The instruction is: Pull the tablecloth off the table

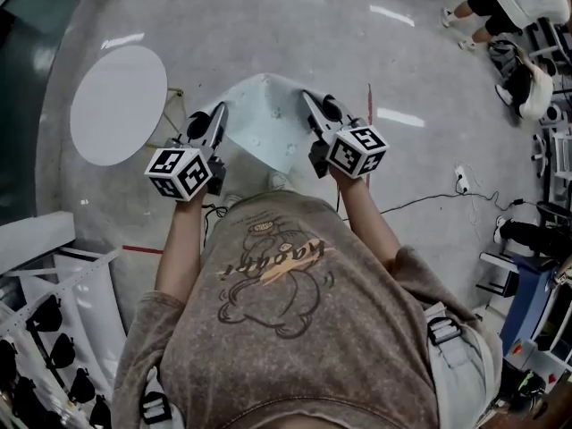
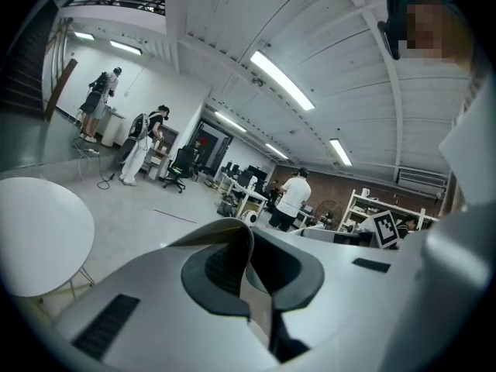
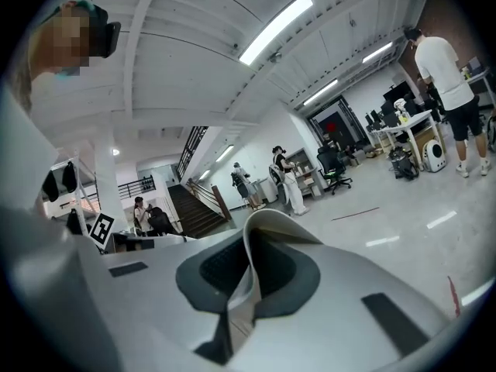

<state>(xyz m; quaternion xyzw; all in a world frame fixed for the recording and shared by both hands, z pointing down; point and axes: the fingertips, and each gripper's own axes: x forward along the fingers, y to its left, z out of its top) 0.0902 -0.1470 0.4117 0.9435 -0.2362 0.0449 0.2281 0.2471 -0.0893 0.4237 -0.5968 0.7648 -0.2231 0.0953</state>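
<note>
The pale tablecloth (image 1: 268,119) hangs in the air in front of the person, stretched between both grippers, off the round white table (image 1: 118,104). My left gripper (image 1: 219,114) is shut on the cloth's left edge, and my right gripper (image 1: 308,99) is shut on its right edge. In the left gripper view a fold of the tablecloth (image 2: 246,242) stands pinched between the dark pads, with the table (image 2: 39,235) bare at the left. The right gripper view shows another fold of the tablecloth (image 3: 260,231) clamped the same way.
The table stands on a shiny grey floor to the person's left. A red tape line (image 1: 369,105) and a cable with a power strip (image 1: 460,181) lie on the floor at the right. White racks (image 1: 54,329) stand at the lower left. People and desks fill the far right.
</note>
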